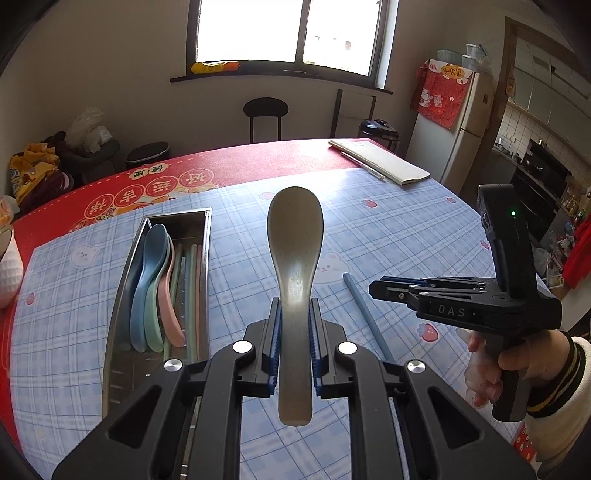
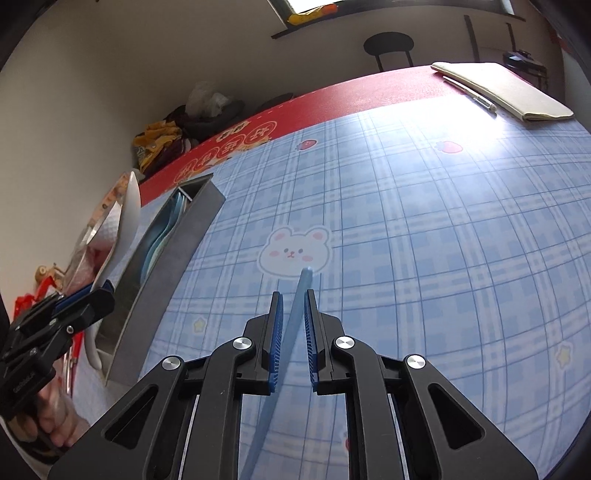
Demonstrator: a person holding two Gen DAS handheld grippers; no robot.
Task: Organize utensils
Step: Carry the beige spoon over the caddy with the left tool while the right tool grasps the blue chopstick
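Blue chopstick (image 2: 291, 328) between right tool's (image 2: 293, 299) parted pads.

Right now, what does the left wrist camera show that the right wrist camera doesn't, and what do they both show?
Only the left wrist view shows the fridge, the window, and the pink spoon and chopsticks in the metal tray. It also shows the grey spoon face-on, clamped in the left claw.

Only the right wrist view shows the right claw straddling the blue chopstick, pads not pressing on it.

Both show the tray, the grey spoon, the blue chopstick, the notebook with its pen, and the stool.
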